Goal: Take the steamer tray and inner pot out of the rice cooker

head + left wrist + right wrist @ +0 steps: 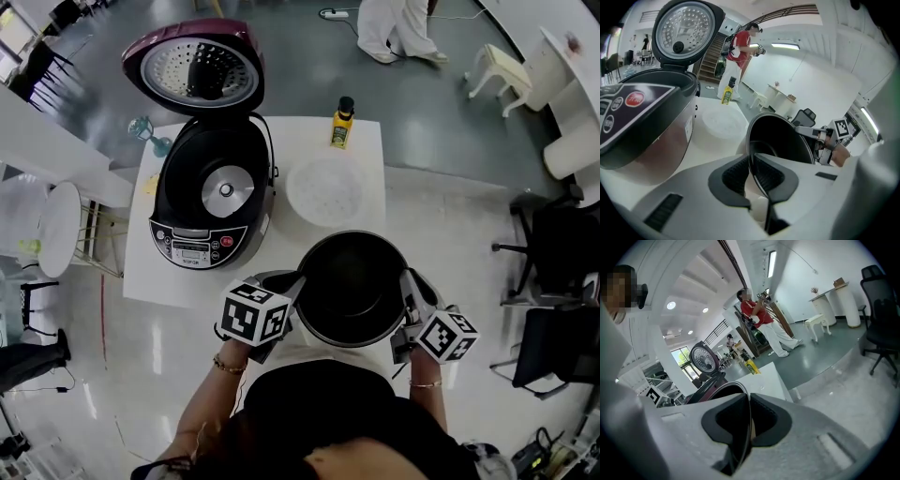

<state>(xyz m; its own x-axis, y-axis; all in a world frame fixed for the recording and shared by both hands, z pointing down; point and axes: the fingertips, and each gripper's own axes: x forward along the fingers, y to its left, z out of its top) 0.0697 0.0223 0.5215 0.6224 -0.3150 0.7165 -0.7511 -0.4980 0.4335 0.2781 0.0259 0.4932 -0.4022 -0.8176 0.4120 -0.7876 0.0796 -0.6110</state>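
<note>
Left tool (751,161) and right tool (748,404) clamp inner pot (352,289) (cooker (208,178) open)

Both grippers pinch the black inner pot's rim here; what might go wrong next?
The left gripper and the right gripper each clamp only the thin rim of the round black inner pot, so it may slip or tilt. It hangs over the near edge of the white table; set down there, it might tip off.
</note>
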